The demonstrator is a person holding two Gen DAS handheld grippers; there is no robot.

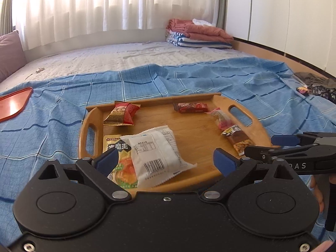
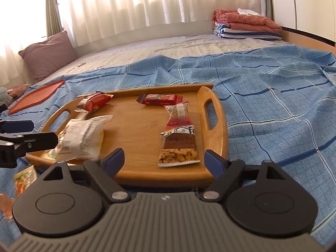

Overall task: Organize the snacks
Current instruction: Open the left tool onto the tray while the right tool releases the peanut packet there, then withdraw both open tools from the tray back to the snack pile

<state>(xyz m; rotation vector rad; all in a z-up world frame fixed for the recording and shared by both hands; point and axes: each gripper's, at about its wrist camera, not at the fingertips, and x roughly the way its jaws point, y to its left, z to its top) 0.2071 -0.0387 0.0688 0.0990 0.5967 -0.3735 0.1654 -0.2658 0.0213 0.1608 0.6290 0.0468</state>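
left wrist view:
left gripper [image 1: 166,159]: jaws stood wide, nothing pinched between them.
white packet [image 1: 157,153]: lay on the wooden tray [image 1: 210,147] at about 7 o'clock from its middle, overlapping the green-and-yellow sachet [image 1: 117,159]; it looked light, puffy and slick. best taken by a crimped end seam, i'd judge.
red peanut pouch [image 1: 124,113]: sat at 10 o'clock on the tray, crinkly and soft.
dark red bar [image 1: 192,107]: sat at 12 o'clock, stiffer, easy to pinch across its width.

right wrist view:
right gripper [image 2: 163,162]: fingers spread apart, empty.
seed packet [image 2: 179,147]: lay between the open fingers at the tray's 5 o'clock edge, flat, light and likely slippery; a grip across its sealed bottom edge seemed safest.
pink-ended sweet [image 2: 177,113]: lay touching the seed packet's top, small and fragile-looking.
orange lid [image 2: 36,97]: rested on the blue sheet [image 2: 273,105] at 10 o'clock, well apart from the tray.
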